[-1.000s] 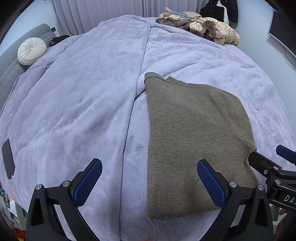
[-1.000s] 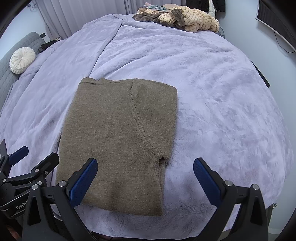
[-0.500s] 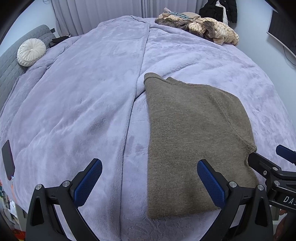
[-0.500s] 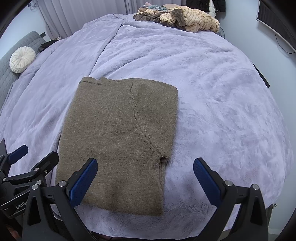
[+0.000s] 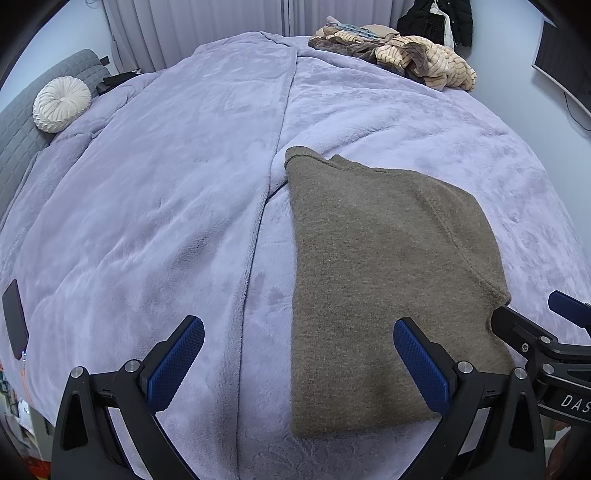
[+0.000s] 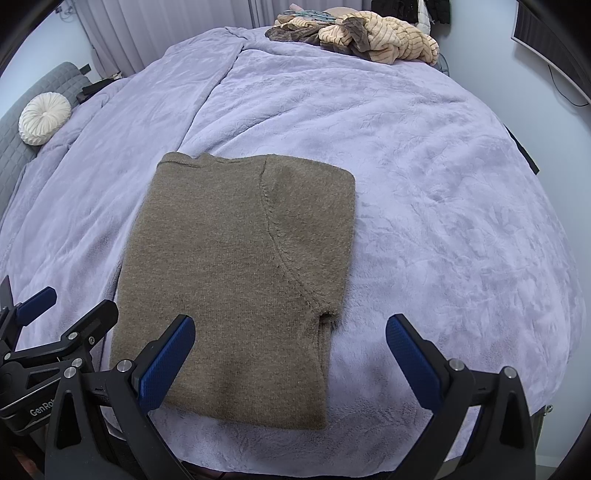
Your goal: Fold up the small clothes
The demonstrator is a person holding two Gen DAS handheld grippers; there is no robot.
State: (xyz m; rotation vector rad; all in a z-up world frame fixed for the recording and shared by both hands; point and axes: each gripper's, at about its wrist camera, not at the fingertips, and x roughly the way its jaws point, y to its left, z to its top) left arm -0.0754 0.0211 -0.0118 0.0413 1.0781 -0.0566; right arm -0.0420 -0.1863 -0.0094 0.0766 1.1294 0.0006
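jaws of both grippers wide apart, side by side above folded brown sweater (image 5: 384,280) (image 6: 240,280)

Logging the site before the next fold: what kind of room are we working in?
Most likely a bedroom: the brown sweater lies on a bed's lavender blanket, with a grey headboard and round cushion.

A lilac fleece blanket (image 5: 166,206) covers the whole bed, with a long seam running from twelve o'clock down toward six. A round cream cushion (image 5: 61,104) rests against a grey quilted headboard (image 5: 22,122) at ten o'clock, and a heap of tan and brown striped clothes (image 5: 402,61) sits at the far edge at one o'clock. A dark phone (image 5: 14,319) lies at eight o'clock, and pale curtains (image 5: 207,26) hang at twelve o'clock.
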